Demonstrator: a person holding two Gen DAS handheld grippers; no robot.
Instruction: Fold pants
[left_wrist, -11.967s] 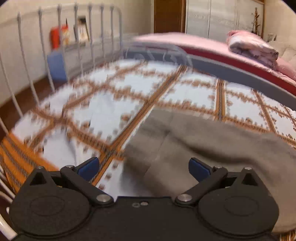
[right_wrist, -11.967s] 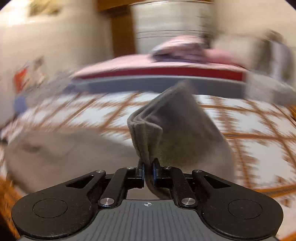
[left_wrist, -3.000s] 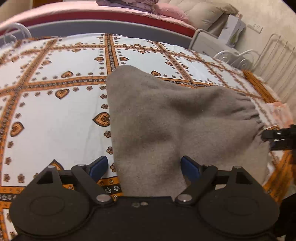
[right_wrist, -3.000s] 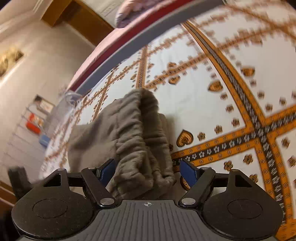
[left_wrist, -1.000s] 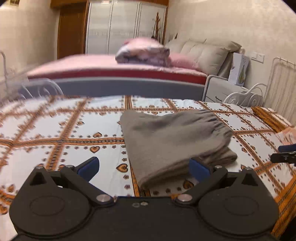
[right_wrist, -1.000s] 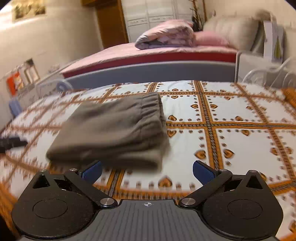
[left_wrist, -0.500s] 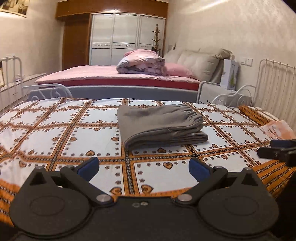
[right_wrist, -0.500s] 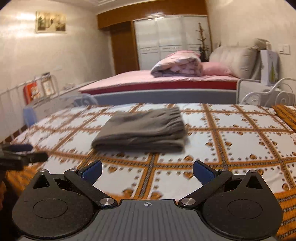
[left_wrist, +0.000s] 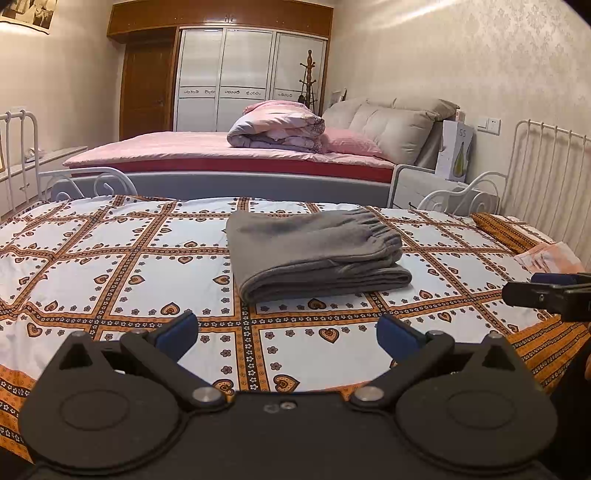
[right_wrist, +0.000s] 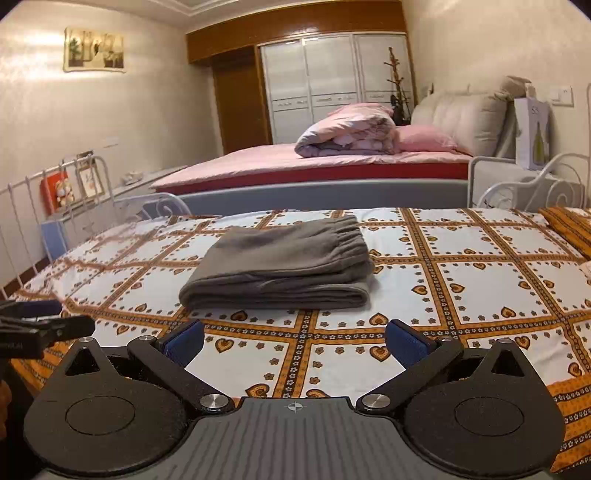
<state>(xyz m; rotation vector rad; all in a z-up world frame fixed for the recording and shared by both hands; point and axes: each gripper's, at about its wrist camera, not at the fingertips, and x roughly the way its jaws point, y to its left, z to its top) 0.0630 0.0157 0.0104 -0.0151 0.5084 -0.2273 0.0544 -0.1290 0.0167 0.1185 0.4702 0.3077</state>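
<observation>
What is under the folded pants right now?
The pants lie on the patterned bedspread. Anything between their layers or directly beneath them is hidden.

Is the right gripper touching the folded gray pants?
Apart. In the right wrist view, patterned bedspread shows between the open right gripper and the pants.

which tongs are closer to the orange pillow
Right. The right tongs hover by the near edge of the bed, on the side of the orange pillow; the left tongs sit further along, away from it.
</observation>
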